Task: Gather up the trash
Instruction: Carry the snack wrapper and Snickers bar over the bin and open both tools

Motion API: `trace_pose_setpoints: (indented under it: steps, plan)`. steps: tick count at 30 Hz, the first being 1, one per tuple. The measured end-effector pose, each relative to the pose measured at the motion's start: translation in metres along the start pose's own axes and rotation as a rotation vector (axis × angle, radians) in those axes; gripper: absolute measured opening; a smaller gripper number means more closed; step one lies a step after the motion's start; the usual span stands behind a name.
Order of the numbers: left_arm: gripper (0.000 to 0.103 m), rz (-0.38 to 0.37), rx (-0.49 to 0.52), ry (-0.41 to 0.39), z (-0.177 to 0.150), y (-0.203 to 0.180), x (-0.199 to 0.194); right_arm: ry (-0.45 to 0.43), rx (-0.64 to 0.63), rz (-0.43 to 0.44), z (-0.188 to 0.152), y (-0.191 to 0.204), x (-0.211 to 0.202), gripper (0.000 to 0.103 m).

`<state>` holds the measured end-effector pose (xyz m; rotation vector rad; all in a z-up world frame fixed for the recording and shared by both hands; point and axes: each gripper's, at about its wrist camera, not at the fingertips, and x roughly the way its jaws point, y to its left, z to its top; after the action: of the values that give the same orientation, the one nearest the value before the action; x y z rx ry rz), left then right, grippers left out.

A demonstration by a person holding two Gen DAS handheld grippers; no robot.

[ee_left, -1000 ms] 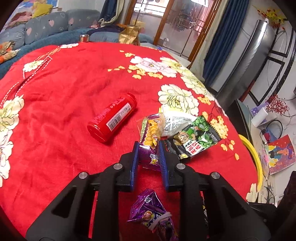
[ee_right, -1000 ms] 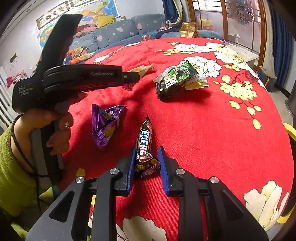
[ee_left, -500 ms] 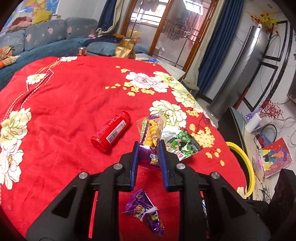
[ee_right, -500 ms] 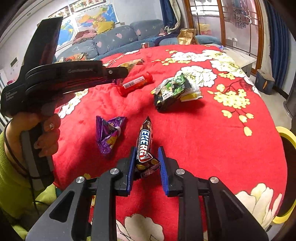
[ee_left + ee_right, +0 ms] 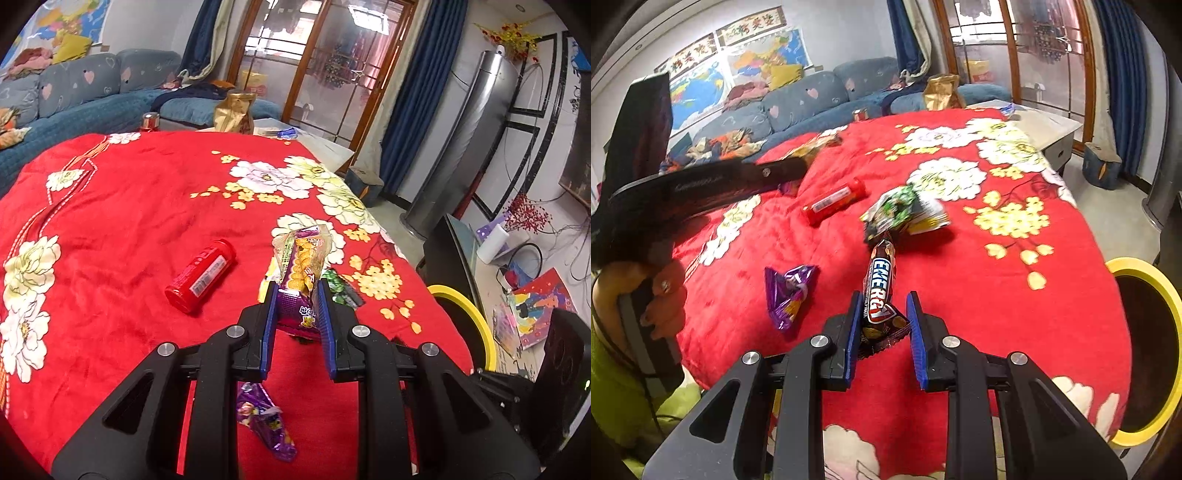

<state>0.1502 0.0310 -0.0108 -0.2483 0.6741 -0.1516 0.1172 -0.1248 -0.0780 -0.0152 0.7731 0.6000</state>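
A purple and yellow snack packet [image 5: 301, 275] stands pinched between the blue pads of the left gripper [image 5: 297, 301], lifted clear of the red flowered cloth [image 5: 129, 206] that covers the table. The right gripper [image 5: 882, 317] is closed the same way on a brown chocolate bar [image 5: 881, 286], which points away from it above the cloth. Left of the bar a crumpled purple wrapper [image 5: 788, 295] lies flat near the table's near edge. Farther in, a red tube [image 5: 834, 201] lies on its side, and just right of it sits a heap of green and white wrappers [image 5: 905, 214]. A hand [image 5: 663, 299] at the far left grips the handle of the left gripper, a green sleeve [image 5: 613, 387] below it. Off the table's right edge stands a yellow-rimmed bin [image 5: 1141, 347]. A blue sofa [image 5: 809, 99] runs along the far wall.
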Motion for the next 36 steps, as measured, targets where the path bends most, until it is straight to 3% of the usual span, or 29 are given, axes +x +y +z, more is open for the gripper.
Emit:
trace_pose_setpoints:
  steps: [36]
  plan:
    - [0.015,-0.116,0.208,0.070,-0.022,-0.102,0.026,-0.152,0.226,-0.139,0.007,-0.112,-0.058,0.023]
